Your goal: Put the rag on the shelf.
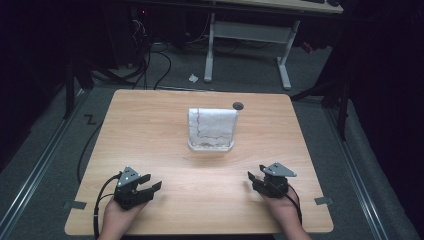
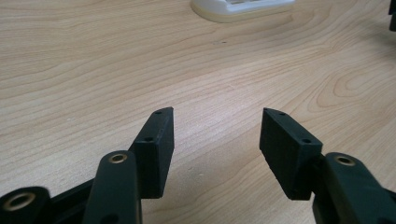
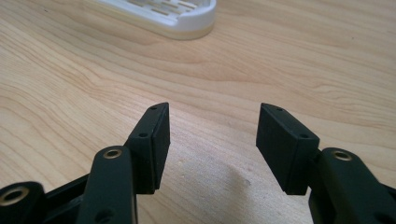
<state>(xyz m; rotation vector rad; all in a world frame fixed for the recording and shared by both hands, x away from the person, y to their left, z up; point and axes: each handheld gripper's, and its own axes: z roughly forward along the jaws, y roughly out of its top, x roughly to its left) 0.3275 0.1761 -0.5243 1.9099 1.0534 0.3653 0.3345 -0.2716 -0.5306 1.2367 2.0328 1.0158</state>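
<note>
A white slotted tray (image 1: pixel 211 129) with a white cloth-like sheet across its top sits at the middle of the wooden table (image 1: pixel 150 130). Its near edge appears as the tray (image 2: pixel 243 8) in the left gripper view and as the tray (image 3: pixel 175 16) in the right gripper view. My left gripper (image 1: pixel 152 183) rests low at the table's near left, open, with bare wood between its jaws (image 2: pixel 217 135). My right gripper (image 1: pixel 253 178) rests low at the near right, open as well, nothing between its jaws (image 3: pixel 212 133). Both point roughly toward the tray, well short of it.
A small dark round spot (image 1: pixel 238 105) lies just behind the tray's right corner. A white-framed desk (image 1: pixel 250 30) stands on the floor beyond the table, with cables (image 1: pixel 150 65) on the floor at the left. Tape marks (image 1: pixel 324 201) sit by the table's near corners.
</note>
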